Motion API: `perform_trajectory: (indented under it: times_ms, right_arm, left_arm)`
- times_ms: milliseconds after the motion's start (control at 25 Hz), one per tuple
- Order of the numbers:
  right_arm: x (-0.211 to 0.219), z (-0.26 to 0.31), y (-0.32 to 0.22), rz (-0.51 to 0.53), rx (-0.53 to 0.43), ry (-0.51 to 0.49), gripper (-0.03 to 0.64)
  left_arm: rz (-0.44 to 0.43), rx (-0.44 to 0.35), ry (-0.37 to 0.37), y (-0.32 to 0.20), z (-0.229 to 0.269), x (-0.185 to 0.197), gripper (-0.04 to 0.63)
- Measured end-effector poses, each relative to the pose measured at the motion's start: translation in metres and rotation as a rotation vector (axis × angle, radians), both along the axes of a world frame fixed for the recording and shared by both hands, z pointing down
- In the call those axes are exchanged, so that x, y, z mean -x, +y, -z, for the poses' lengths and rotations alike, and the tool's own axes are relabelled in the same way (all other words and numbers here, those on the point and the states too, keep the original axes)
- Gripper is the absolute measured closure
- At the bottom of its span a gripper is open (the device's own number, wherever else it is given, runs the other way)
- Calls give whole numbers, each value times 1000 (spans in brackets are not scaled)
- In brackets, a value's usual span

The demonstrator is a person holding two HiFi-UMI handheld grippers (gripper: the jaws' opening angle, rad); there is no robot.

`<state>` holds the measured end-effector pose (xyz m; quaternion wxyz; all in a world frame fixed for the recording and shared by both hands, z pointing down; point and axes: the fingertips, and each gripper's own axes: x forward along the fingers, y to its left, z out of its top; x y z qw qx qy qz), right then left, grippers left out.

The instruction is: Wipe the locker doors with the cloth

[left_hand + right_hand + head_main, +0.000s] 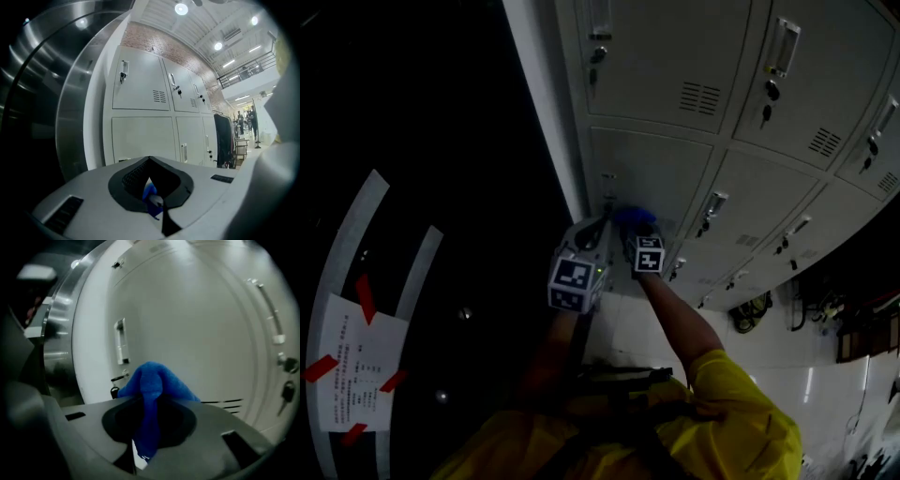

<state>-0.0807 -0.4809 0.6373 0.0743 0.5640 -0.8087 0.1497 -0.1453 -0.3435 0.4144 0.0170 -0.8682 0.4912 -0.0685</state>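
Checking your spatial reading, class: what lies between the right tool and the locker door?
The blue cloth, clamped in the right tool; the right gripper view shows it.

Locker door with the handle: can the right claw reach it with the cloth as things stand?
Probably yes. The right claw, shut on the blue cloth, is close to the locker door, and nothing stands between them.

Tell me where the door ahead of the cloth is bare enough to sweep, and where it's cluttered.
Free: the wide plain door panel above the cloth, bordered by the handle on its left and the vent slots at lower right. Crowded: the left edge, where handle and key sit close, and the far right, with the neighbouring handle and lock.
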Motion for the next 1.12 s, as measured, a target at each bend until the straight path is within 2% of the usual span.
perform_trajectory:
  times_ms: [160,280,320,400,520,640,720,800,880,1000,1120]
  right_arm:
    - [76,-27,-18,100,66,-5,549]
    - [96,-35,-15,129,106,-17,551]
    - [91,-40,-15,125,107,-7,550]
    - [65,-33,-15,103,47,16,551]
    - [-18,-19,-1,-26,-25,9,551]
    - [-123,-30,16,-222,0,-6,551]
    - [-155,-39,21,-265,38,-3,551]
    - [-157,-39,24,-259,60,-23,551]
    - [-136,-20,34,-193,25,-18,551]
    - [-99,51,67,-70,-132,-42,549]
    - [-97,133,86,-54,-251,-122,549]
  left_arm:
    - [5,8,-17,0,0,3,598]
    - [4,38,-9,5,-13,9,598]
    - [9,51,-3,6,-17,11,598]
    - [21,66,11,5,-22,15,598]
    - [32,66,1,-1,-27,16,598]
    - [19,73,0,-10,-32,7,598]
    - [7,75,4,-16,-33,-1,598]
    - [1,75,2,-19,-33,-7,598]
    - [4,72,2,-20,-32,-11,598]
    - [15,69,7,-24,-32,-11,598]
    - [31,51,31,-28,-23,-7,598]
